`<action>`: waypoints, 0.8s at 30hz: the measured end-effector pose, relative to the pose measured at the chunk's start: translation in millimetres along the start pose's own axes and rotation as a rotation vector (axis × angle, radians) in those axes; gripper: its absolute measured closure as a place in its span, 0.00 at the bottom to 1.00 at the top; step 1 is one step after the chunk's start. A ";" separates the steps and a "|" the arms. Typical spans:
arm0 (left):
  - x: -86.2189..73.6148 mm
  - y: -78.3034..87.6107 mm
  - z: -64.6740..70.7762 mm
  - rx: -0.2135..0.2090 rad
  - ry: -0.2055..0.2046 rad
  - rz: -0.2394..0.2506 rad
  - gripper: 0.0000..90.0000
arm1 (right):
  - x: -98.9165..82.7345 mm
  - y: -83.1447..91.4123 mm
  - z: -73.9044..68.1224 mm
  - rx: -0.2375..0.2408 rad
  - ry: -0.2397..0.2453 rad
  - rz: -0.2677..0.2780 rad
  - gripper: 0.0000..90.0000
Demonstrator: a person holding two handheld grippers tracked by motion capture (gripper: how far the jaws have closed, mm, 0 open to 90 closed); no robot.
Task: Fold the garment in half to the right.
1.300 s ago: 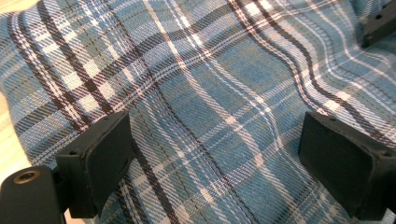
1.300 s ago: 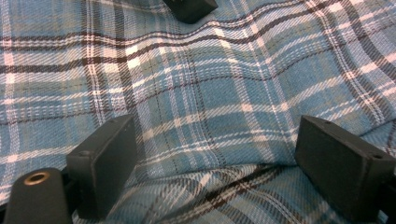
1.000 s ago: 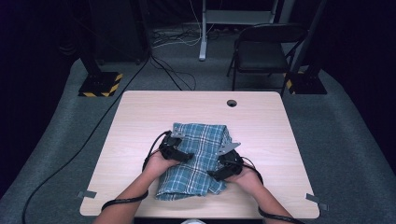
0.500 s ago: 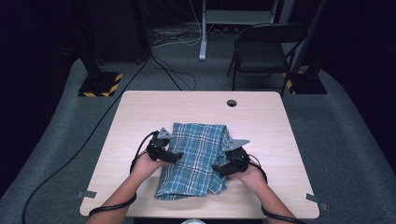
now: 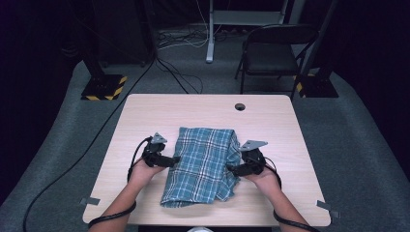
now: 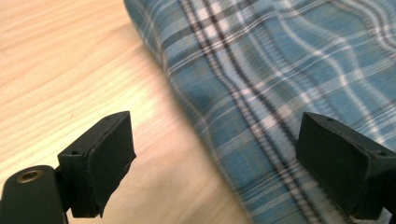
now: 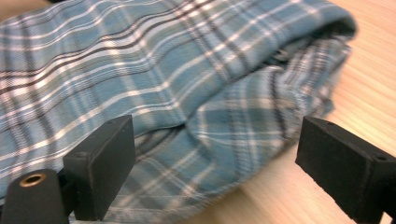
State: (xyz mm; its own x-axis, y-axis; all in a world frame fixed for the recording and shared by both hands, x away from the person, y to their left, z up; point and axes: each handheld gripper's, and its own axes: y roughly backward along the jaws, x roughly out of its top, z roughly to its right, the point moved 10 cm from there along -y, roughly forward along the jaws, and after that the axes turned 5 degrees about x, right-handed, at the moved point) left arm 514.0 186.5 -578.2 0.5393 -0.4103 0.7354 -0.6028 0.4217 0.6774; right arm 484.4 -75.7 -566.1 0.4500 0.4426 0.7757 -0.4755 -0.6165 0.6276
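Your left gripper (image 5: 175,159) and right gripper (image 5: 231,169) have both slid outward off the folded plaid cloth (image 5: 205,164) to its side edges. Jaws released, nothing held. Cloth lies mid-table (image 5: 145,111); you seem set to grasp the edges for another fold.

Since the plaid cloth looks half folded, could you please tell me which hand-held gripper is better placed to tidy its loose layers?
Probably the right hand-held gripper: its open jaws face the plaid cloth where loose layers bunch. The left hand-held gripper faces a smooth folded edge.
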 end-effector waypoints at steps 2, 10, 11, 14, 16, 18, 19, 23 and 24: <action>-3.2 -0.3 -2.8 0.010 -0.013 -0.008 0.12 | -0.4 2.1 5.1 -0.012 -0.025 0.008 0.12; -14.2 -4.7 -16.4 0.042 -0.007 -0.026 0.12 | -5.2 6.7 21.5 -0.050 -0.085 0.022 0.12; -15.3 -5.0 -18.3 0.044 -0.003 -0.028 0.12 | -6.0 6.8 23.5 -0.053 -0.091 0.023 0.12; -17.7 -5.1 -23.9 0.050 0.014 -0.030 0.12 | -9.1 7.2 29.3 -0.066 -0.113 0.021 0.12; -18.7 -4.2 -28.0 0.057 0.021 -0.029 0.12 | -11.6 7.5 33.5 -0.073 -0.125 0.019 0.12; -19.2 -3.1 -31.7 0.061 0.034 -0.024 0.12 | -14.0 7.6 37.3 -0.079 -0.143 0.025 0.12; -19.5 -2.5 -33.8 0.064 0.039 -0.023 0.12 | -14.9 7.4 38.7 -0.075 -0.155 0.031 0.12; -20.8 -0.1 -41.0 0.073 0.055 -0.019 0.12 | -18.8 6.7 44.9 -0.079 -0.187 0.034 0.12; -21.1 0.1 -42.2 0.073 0.064 -0.016 0.12 | -19.4 7.0 46.2 -0.082 -0.189 0.034 0.11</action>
State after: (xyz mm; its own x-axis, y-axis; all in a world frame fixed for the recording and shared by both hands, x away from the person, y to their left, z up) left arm 527.4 229.2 -592.8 0.5846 -0.3631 0.7255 -0.6337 0.3542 0.6878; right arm 507.3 -118.7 -579.9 0.5626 0.2874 0.7752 -0.5492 -0.5709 0.6102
